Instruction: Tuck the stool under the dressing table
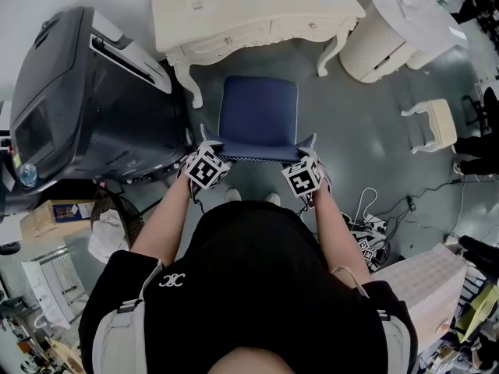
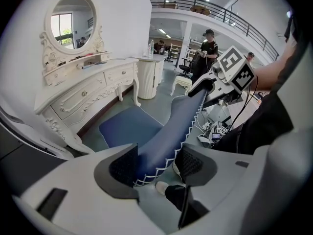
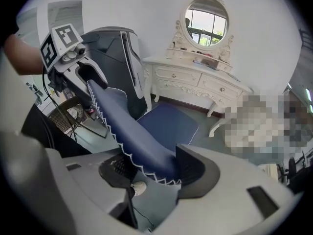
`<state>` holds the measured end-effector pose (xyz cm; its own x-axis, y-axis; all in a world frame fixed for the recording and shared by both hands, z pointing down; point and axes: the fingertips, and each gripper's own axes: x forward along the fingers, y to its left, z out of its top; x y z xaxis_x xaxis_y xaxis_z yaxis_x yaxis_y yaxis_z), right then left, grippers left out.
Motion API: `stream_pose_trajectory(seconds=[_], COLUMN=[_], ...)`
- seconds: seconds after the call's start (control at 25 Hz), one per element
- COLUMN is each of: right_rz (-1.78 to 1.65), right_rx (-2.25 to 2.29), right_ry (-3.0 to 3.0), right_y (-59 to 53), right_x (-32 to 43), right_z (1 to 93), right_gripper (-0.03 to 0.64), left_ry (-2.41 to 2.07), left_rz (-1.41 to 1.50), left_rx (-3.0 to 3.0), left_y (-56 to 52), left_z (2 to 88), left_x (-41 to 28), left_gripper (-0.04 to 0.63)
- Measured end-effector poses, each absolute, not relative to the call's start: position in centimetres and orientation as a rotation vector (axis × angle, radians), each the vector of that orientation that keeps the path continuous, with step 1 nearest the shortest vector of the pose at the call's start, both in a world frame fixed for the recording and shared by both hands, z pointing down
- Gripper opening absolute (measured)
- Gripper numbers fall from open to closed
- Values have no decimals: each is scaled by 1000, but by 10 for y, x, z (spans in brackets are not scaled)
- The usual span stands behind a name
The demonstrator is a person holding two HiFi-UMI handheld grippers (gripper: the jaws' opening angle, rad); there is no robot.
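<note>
The blue stool (image 1: 259, 115) with white scalloped trim stands on the floor in front of the white dressing table (image 1: 234, 10), its far part between the table's front legs. My left gripper (image 1: 204, 139) is at the near left corner of the seat, my right gripper (image 1: 310, 142) at the near right corner. In the left gripper view the seat's edge (image 2: 161, 141) runs between the wide jaws of the left gripper (image 2: 155, 165), pads close beside it. In the right gripper view the right gripper (image 3: 151, 173) has its pads on the blue edge (image 3: 142, 151).
A big black machine (image 1: 78, 92) stands close on the left of the stool. A white round wicker stand (image 1: 390, 33) and a small white stool (image 1: 433, 123) are at the right. Cables (image 1: 366, 224) lie on the floor at the near right. A person (image 2: 209, 48) stands far off.
</note>
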<state>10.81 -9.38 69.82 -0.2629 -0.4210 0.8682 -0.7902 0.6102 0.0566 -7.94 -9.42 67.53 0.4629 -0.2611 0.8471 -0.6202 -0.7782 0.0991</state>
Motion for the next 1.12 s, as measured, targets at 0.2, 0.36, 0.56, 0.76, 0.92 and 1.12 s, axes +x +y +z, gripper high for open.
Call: stream_pose_trajectory(seconds=[0.2, 0.36, 0.56, 0.76, 0.92, 1.12], right_rz=[481, 466, 456, 425, 425, 426], right_rx=[959, 950, 915, 904, 903, 902], right_ry=[-1890, -1907, -1919, -1938, -1953, -1953], right_y=[-110, -127, -146, -172, -186, -212], right_x=[125, 133, 144, 158, 163, 168], right_z=[699, 697, 698, 696, 696, 695], right_gripper=[227, 227, 227, 228, 229, 227], left_ry=[-759, -800, -858, -892, -888, -920], left_rz=[1234, 1227, 1211, 1186, 1187, 1173], left_rx=[2301, 2276, 2247, 2232, 2221, 2241], left_y=[-102, -114, -129, -145, -156, -184], left_z=[676, 676, 676, 675, 674, 672], left_x=[-63, -55, -44, -30, -23, -19], left_gripper=[236, 236, 236, 236, 236, 236])
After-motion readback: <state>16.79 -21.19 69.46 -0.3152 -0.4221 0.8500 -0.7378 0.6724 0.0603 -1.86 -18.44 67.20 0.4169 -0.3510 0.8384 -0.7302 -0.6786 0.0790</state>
